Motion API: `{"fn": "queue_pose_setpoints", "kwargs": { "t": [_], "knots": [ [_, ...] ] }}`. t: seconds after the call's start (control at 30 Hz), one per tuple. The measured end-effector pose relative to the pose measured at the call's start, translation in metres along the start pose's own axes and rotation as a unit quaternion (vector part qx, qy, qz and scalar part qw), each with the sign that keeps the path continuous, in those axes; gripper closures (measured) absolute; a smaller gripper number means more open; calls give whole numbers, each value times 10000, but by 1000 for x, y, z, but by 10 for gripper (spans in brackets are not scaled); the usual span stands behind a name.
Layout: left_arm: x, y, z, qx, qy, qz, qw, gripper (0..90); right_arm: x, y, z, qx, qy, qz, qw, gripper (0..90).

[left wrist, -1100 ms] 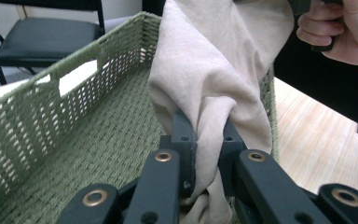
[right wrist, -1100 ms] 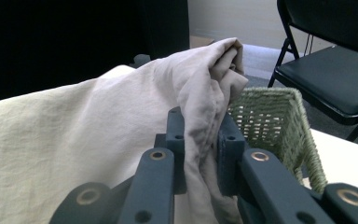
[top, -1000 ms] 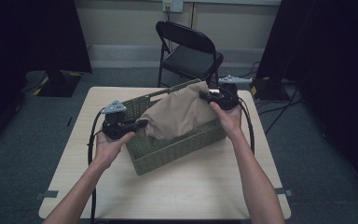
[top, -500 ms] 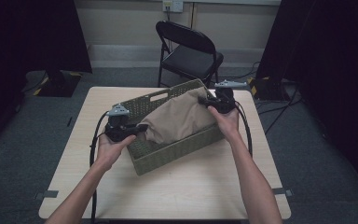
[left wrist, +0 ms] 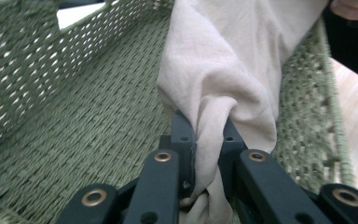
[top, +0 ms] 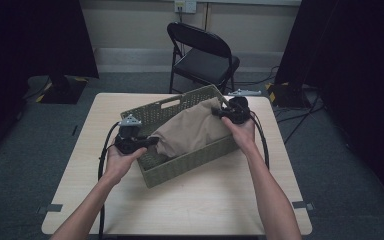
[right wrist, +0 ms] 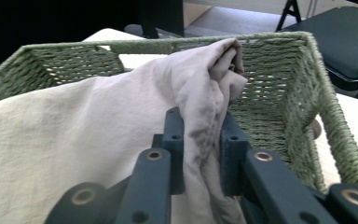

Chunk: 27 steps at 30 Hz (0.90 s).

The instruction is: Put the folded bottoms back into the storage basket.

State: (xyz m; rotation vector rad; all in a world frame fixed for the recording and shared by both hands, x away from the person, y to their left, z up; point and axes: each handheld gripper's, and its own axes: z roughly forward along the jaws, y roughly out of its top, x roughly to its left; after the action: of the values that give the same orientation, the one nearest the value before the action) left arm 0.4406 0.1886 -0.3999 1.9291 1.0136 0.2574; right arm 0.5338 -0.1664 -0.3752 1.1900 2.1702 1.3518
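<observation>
Crumpled beige cloth [top: 192, 131], woven green basket [top: 190, 162], pinching claws

Beige cloth [top: 192, 131], olive-green woven basket [top: 190, 162], pale wood table [top: 205, 200], black chair [top: 200, 55]

Beige cloth [top: 192, 131] bunched in green basket [top: 190, 162].
</observation>
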Motion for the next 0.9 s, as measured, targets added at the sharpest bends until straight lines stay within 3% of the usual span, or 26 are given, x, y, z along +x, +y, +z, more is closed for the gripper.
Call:
{"fn": "queue_pose_setpoints", "kwargs": {
  "t": [0.07, 0.1, 0.17, 0.2, 0.47, 0.73, 0.9],
  "knots": [
    [3, -1, 2, 129, 79, -48, 9999, 697, -1, 1, 2, 71, -35, -57, 10000, 664],
    [5, -1, 3, 134, 52, -63, 9999, 697, -1, 1, 2, 71, -35, -57, 10000, 664],
    [7, -3, 2, 91, 194, -52, 9998, 576, -1, 1, 3, 79, -190, -94, 9997, 554],
    [10, -3, 0, 25, 260, -161, 9995, 497, -4, 1, 1, 16, -211, -41, 9998, 507],
    [11, -2, -7, -76, 427, -116, 9990, 449, -6, 3, -7, -82, -206, 7, 9998, 464],
    [8, -3, -18, -295, 332, -73, 9990, 484, -8, -3, -18, -130, -143, -81, 9998, 444],
    [5, -7, -34, -474, 299, -33, 9984, 481, -14, -11, -30, -179, -164, -106, 9996, 449]
  ]
}}
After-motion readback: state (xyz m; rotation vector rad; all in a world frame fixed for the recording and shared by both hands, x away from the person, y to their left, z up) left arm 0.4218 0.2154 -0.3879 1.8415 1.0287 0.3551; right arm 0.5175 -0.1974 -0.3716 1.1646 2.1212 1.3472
